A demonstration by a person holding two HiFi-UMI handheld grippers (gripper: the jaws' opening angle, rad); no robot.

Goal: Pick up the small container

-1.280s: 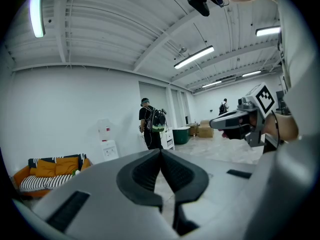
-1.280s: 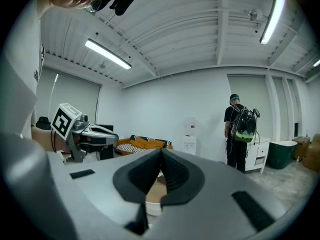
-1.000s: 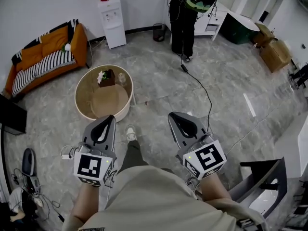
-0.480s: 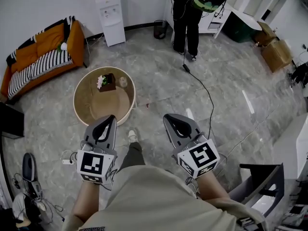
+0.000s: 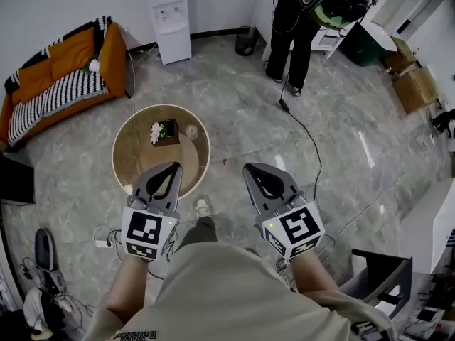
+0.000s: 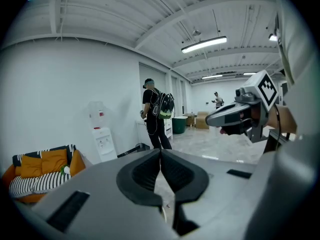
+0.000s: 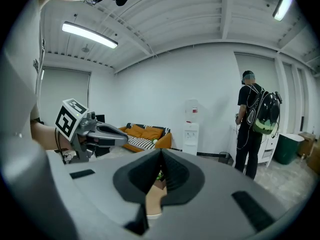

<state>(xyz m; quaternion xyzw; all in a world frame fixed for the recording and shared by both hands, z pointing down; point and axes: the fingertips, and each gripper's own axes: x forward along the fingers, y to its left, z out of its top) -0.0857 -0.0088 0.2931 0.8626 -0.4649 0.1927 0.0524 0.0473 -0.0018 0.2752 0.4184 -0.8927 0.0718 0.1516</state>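
head view has the low round table (image 5: 138, 155) just ahead of me on the grey floor, with the small container (image 5: 190, 131) standing on its far side, just beside a dark box of flowers (image 5: 166, 131). nothing has touched the container yet, so as i judge it the task is barely begun.

the left gripper (image 5: 173, 169) hangs over the near rim of the table, and its own view shows the fingers pressed together at the tips with nothing between them. the right gripper (image 5: 250, 170) is off to the right of the table, over bare floor, and its view shows its fingers closed and empty too.

what is left is nearly everything: close in on the container, open one pair of fingers, set them around it, squeeze and lift. the left gripper looks the nearer of the two. a person (image 5: 295, 27) with a backpack stands well apart at the far wall.
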